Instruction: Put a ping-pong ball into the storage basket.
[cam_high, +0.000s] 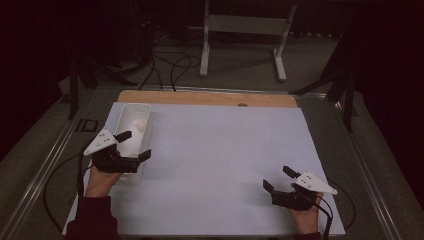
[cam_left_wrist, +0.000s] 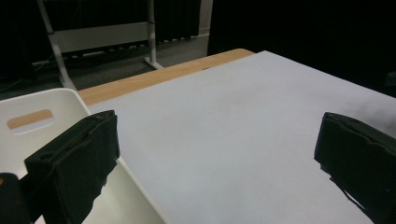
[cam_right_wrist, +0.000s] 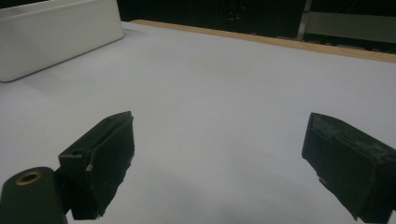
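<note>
White rectangular bin (cam_high: 131, 112) with 1 pale round object (cam_high: 141, 124) inside is being straddled at its near end by left gripper (cam_high: 132, 145), jaws spread wide. Right gripper (cam_high: 278, 177) is being held well apart, jaws wide, nothing gripped.

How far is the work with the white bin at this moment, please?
Done, it seems: a pale round object already lies in the white bin. In hand: nothing; the left gripper hovers open over the bin's near end, and the right gripper is open above the bare white sheet. What remains cannot be told.
</note>
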